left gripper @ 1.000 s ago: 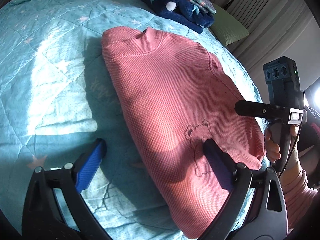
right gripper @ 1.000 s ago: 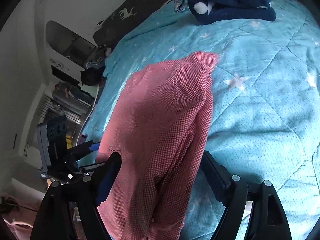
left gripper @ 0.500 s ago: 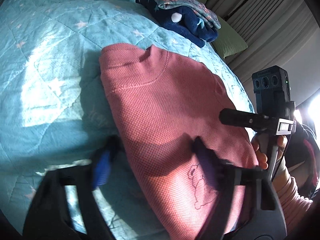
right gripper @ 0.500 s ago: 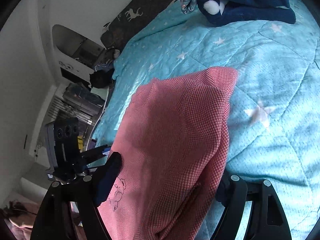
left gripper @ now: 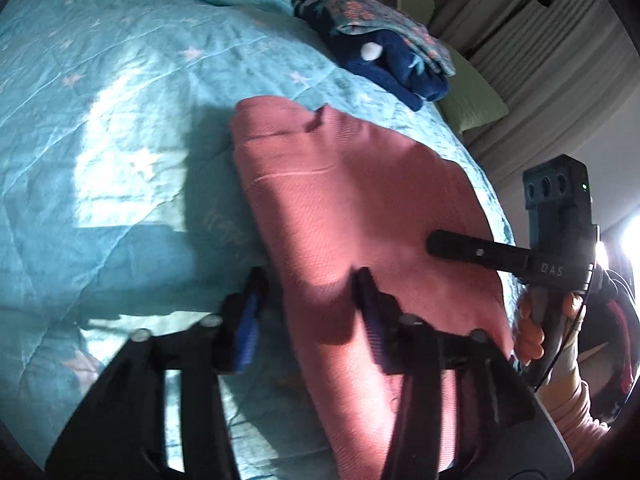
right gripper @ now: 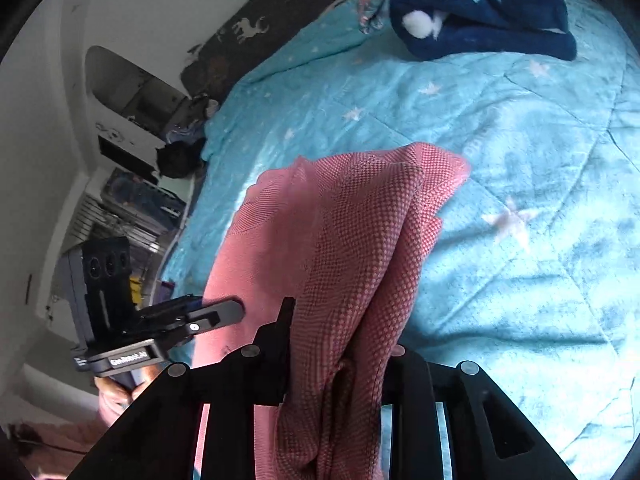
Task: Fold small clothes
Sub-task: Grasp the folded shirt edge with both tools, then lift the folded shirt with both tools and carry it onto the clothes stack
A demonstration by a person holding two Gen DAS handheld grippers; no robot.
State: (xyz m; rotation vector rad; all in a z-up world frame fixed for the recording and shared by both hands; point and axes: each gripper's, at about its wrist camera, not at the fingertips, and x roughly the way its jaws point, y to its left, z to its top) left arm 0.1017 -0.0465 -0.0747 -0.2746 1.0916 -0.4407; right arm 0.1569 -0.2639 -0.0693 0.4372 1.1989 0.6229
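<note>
Sweater (left gripper: 360,216) lies on the quilt (left gripper: 120,140), its near hem now pinched by both grippers, left (left gripper: 308,312) and right (right gripper: 336,360), whose fingers have closed since a second ago; the fold-over looks ready to begin. Beyond sits a navy bundle (right gripper: 480,20).

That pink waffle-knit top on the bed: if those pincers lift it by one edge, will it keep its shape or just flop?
Probably flop: the pink top already bunches into soft folds where the right gripper pinches it. It looks light, since it drapes loosely over the quilt. The textured knit likely resists slipping from the pads.
</note>
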